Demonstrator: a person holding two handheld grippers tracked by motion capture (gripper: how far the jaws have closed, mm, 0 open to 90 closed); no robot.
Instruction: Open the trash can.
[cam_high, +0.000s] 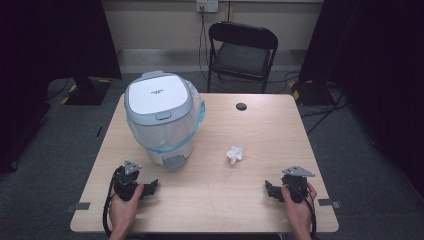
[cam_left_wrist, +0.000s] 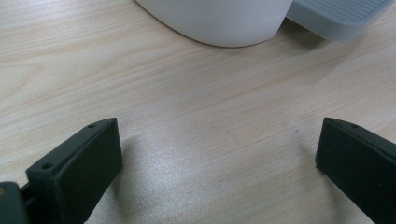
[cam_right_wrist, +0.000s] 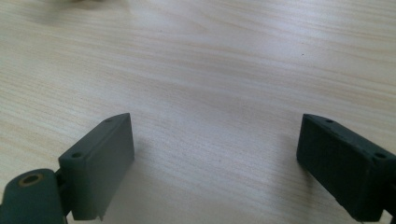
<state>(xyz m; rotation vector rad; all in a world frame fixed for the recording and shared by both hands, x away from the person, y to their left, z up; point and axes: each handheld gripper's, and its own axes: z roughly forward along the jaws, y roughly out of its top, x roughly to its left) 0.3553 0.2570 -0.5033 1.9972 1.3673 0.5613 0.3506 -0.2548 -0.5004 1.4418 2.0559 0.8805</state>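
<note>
We see a white pedal bin (cam_high: 161, 114) on the table (cam_high: 260, 125), crumpled paper (cam_high: 234, 154) to its right, left gripper (cam_high: 149, 188) near its pedal (cam_high: 174, 161), jaws spread, right gripper (cam_high: 271, 191) farther right, jaws spread, both empty.

One pedal bin (cam_high: 161, 118), one crumpled paper ball (cam_high: 235, 154), one folding chair (cam_high: 242, 51), one table (cam_high: 260, 130), two tongs.

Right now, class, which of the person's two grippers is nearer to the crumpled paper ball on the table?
Right. The right gripper sits toward the person and to the right of the paper ball; the left gripper lies farther off, beyond the bin's pedal.
</note>
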